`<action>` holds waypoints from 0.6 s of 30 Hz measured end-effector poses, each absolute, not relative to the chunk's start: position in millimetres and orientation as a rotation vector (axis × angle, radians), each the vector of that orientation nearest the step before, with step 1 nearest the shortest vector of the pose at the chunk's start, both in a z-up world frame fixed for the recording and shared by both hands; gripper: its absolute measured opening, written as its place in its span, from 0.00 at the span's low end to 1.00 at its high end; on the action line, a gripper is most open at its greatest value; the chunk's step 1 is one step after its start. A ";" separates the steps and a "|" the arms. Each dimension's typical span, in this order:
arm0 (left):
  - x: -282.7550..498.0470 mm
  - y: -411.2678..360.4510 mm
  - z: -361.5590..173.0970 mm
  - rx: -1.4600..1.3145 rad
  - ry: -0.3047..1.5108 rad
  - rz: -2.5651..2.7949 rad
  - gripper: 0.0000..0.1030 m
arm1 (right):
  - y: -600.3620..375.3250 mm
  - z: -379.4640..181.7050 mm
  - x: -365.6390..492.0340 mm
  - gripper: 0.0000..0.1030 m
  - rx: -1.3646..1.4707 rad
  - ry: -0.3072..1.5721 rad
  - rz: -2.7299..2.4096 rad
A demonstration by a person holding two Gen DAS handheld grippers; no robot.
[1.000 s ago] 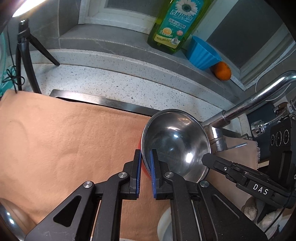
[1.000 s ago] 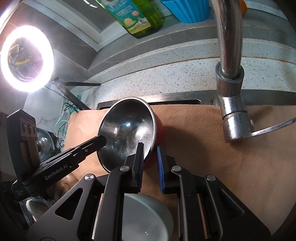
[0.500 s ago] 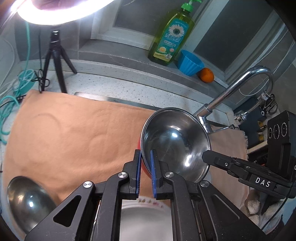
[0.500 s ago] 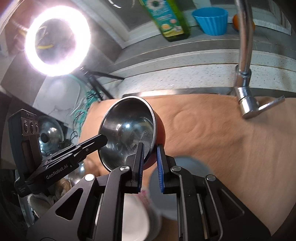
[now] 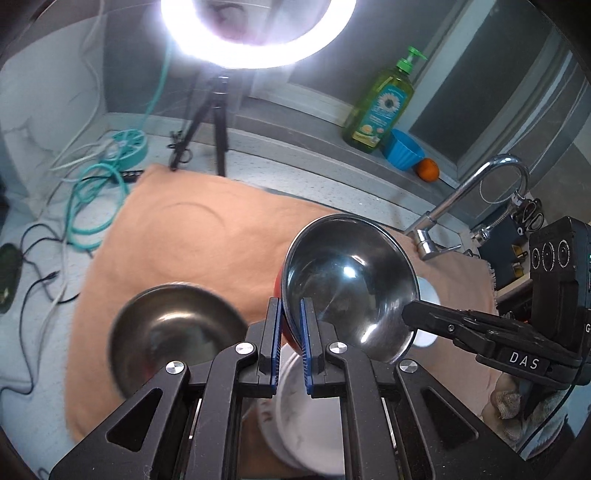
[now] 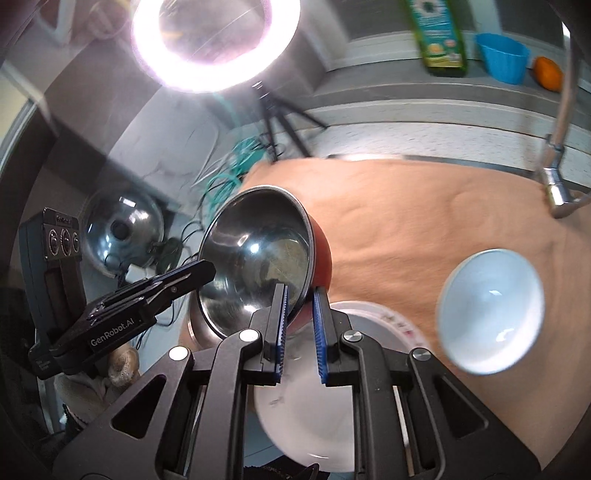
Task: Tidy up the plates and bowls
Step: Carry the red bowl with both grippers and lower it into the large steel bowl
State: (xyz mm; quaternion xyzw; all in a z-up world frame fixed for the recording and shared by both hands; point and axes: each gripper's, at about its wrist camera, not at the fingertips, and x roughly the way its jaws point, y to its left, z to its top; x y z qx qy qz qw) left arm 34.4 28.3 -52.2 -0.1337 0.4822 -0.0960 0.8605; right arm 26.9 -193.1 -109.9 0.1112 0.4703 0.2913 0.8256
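Observation:
A steel bowl with a red outside (image 5: 347,280) (image 6: 258,266) hangs in the air, gripped on opposite rims. My left gripper (image 5: 289,343) is shut on its near rim and my right gripper (image 6: 298,328) is shut on the other rim. Below it lie a white plate with a patterned edge (image 5: 306,424) (image 6: 306,406), a second steel bowl (image 5: 173,332) to the left and a white bowl (image 6: 489,310) to the right, all on the orange cloth (image 5: 207,229) (image 6: 424,218).
A ring light on a tripod (image 5: 258,33) stands at the back with teal cables (image 5: 96,195) to the left. A tap (image 5: 476,192), a green soap bottle (image 5: 380,107), a blue cup (image 5: 404,153) and an orange (image 5: 428,170) are at the back right. A steel lid (image 6: 122,229) lies at the left.
Both grippers have lifted the steel bowl higher and drawn back. The plate, the second steel bowl and the white bowl have come into view below.

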 end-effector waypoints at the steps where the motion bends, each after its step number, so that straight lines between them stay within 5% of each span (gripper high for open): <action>1: 30.4 36.6 -52.9 -0.285 1.013 -0.191 0.08 | -183.2 -111.2 23.8 0.13 0.228 1.006 0.632; 18: 3.3 113.5 -97.0 -0.319 1.099 -0.044 0.08 | -75.9 -166.1 14.7 0.13 0.072 1.130 0.702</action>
